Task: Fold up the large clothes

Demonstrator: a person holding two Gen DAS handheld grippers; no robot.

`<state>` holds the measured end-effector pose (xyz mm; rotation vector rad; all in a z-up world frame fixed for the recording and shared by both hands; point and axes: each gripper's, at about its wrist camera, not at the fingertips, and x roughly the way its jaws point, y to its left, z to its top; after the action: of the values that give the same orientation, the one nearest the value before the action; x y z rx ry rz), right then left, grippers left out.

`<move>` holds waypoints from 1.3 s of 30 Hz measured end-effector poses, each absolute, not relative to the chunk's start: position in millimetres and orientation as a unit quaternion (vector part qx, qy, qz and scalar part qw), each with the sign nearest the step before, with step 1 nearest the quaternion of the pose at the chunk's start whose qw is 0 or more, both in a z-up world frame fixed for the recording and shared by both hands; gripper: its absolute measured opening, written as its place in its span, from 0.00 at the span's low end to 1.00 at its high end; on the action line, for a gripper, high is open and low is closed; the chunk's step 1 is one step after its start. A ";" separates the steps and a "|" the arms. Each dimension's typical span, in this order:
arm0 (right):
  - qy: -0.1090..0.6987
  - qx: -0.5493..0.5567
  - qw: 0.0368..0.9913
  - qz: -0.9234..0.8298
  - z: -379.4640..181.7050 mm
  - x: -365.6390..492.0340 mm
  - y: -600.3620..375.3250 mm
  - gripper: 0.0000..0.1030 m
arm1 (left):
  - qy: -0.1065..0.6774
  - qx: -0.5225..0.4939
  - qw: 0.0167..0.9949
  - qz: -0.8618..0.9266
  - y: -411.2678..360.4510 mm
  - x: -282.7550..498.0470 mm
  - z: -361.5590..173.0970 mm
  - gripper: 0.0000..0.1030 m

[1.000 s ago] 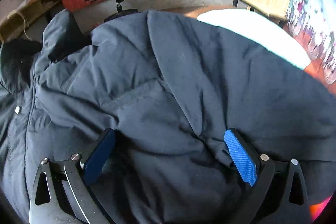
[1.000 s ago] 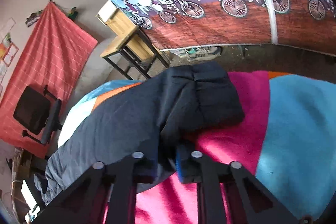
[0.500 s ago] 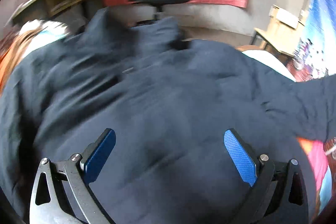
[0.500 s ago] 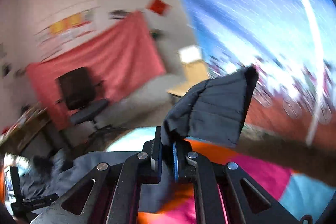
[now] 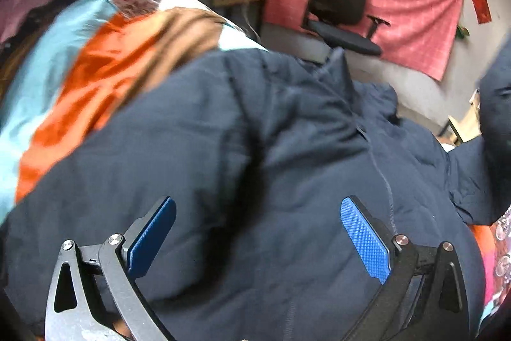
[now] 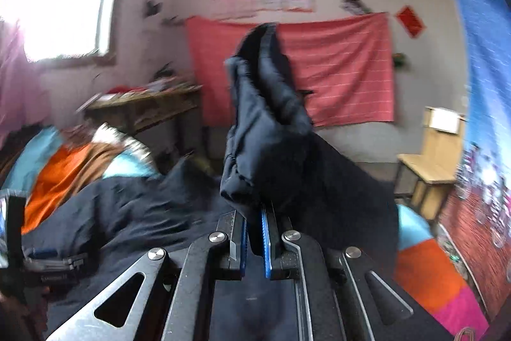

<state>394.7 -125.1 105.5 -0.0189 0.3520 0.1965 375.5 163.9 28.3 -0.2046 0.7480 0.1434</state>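
A large navy padded jacket [image 5: 255, 149] lies spread over a bed, filling most of the left wrist view. My left gripper [image 5: 258, 229] hovers just over it, open, with nothing between its blue pads [image 5: 364, 238]. My right gripper [image 6: 254, 232] is shut on the jacket's sleeve [image 6: 265, 117], which is raised off the bed and stands up in front of the camera. The same lifted sleeve [image 5: 495, 91] shows at the right edge of the left wrist view. The jacket's body [image 6: 127, 213] lies lower left in the right wrist view.
The bedcover [image 5: 80, 91] has orange, teal and brown patches and pink [image 6: 447, 302] on the right. Beyond the bed are a black office chair [image 5: 338, 8], a cluttered wooden desk [image 6: 140, 107], a wooden stand [image 6: 431, 155] and a red wall cloth [image 6: 345, 66].
My right gripper has lifted the sleeve off the pink bedcover and rolled upright, now facing the red cloth. My left gripper, still open, has swung left across the jacket.
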 end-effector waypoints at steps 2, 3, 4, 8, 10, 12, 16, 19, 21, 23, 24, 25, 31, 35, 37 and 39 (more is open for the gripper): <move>0.189 -0.021 0.974 0.125 97.5 395.4 -94.0 0.08 | 0.352 -0.099 0.927 0.082 173.3 367.5 33.2 0.98; 0.197 -0.028 0.970 0.138 92.5 395.7 -76.4 0.08 | 0.346 -0.099 0.929 0.088 177.8 363.0 34.6 0.98; 0.205 -0.035 0.967 0.150 86.6 396.4 -65.2 0.08 | 0.342 -0.100 0.930 0.093 182.3 358.9 35.6 0.98; 0.245 -0.073 0.947 0.195 57.9 393.9 -17.5 0.08 | 0.328 -0.106 0.932 0.108 197.7 351.6 35.7 0.98; 0.276 -0.094 0.932 0.215 37.5 394.2 5.4 0.09 | 0.325 -0.113 0.933 0.108 203.4 351.9 34.7 0.98; 0.312 -0.108 0.916 0.229 19.5 398.4 21.0 0.12 | 0.326 -0.117 0.932 0.108 205.3 354.8 31.8 0.98; 0.390 -0.107 0.874 0.268 -16.8 401.5 32.2 0.36 | 0.323 -0.128 0.933 0.095 204.9 359.1 28.1 0.98; 0.418 -0.080 0.854 0.299 -26.9 391.6 22.3 0.71 | 0.316 -0.143 0.935 0.071 198.3 363.0 25.5 0.98; 0.424 -0.071 0.846 0.316 -23.1 384.4 12.3 0.71 | 0.317 -0.143 0.936 0.055 191.3 366.8 23.6 0.98; 0.423 -0.056 0.844 0.325 -15.6 378.7 -11.2 0.71 | 0.324 -0.132 0.936 0.039 180.9 373.0 18.2 0.98; 0.415 -0.046 0.850 0.323 -12.2 375.7 -23.6 0.71 | 0.330 -0.124 0.936 0.028 173.6 376.0 14.0 0.98; 0.394 -0.032 0.864 0.312 -3.3 374.6 -45.5 0.71 | 0.337 -0.114 0.934 0.019 166.5 378.8 9.5 0.98; 0.358 -0.033 0.924 0.131 20.7 426.7 -147.3 0.70 | 0.394 -0.018 0.919 0.024 120.4 398.6 -29.5 0.98; 0.385 -0.001 0.922 0.044 6.4 473.6 -201.8 0.41 | 0.411 0.005 0.911 0.036 114.8 404.9 -44.7 0.99; 0.406 0.015 0.913 0.030 -9.4 491.1 -216.2 0.37 | 0.416 0.000 0.909 0.035 117.7 406.5 -51.1 0.99; 0.421 0.021 0.906 0.030 -24.8 500.5 -220.5 0.35 | 0.418 -0.005 0.908 0.033 120.5 406.2 -56.4 0.99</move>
<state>500.5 -220.5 -24.8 0.0430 0.8690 0.0629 406.2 120.5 -56.4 -0.0105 0.8622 0.0684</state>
